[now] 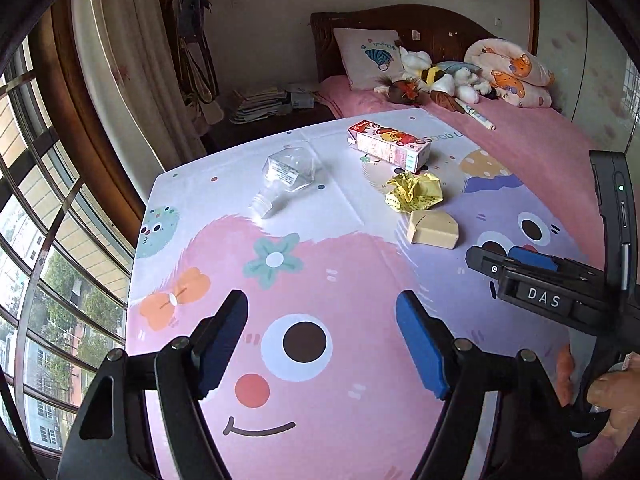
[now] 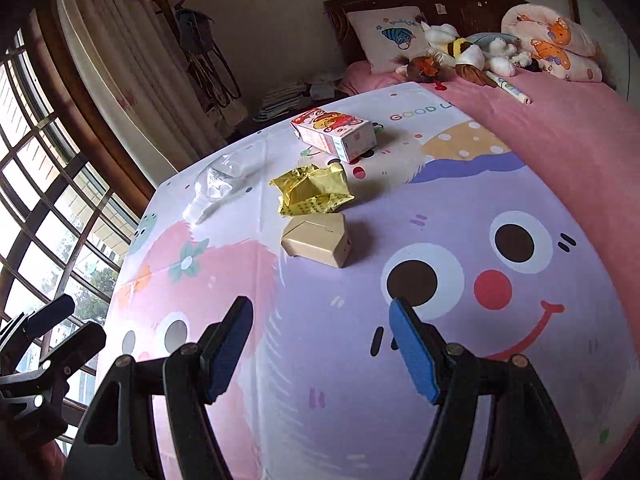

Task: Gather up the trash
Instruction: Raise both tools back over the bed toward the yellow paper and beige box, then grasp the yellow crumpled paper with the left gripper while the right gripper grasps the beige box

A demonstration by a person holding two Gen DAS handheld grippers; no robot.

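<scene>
Four pieces of trash lie on the cartoon-print mat (image 1: 352, 420) spread over the bed: a clear plastic bottle (image 1: 286, 178) (image 2: 218, 184) on its side, a pink drink carton (image 1: 390, 146) (image 2: 334, 132), a crumpled yellow wrapper (image 1: 414, 192) (image 2: 312, 192) and a small beige box (image 1: 434, 228) (image 2: 316, 240). My left gripper (image 1: 322, 300) hangs open above the mat's pink face, well short of the trash, nothing between its blue pads. My right gripper (image 2: 320, 304) is open too, above the purple face, with the beige box ahead of it. Each gripper also shows at the edge of the other's view.
Beyond the mat are the pink bedsheet (image 1: 540, 144), pillows (image 1: 370, 56), plush toys (image 1: 436, 76) and a dark wooden headboard (image 1: 432, 28). A barred window (image 1: 44, 264) and curtain run along the left. A coat rack (image 1: 192, 32) and stacked papers (image 1: 260, 104) stand past the mat's far corner.
</scene>
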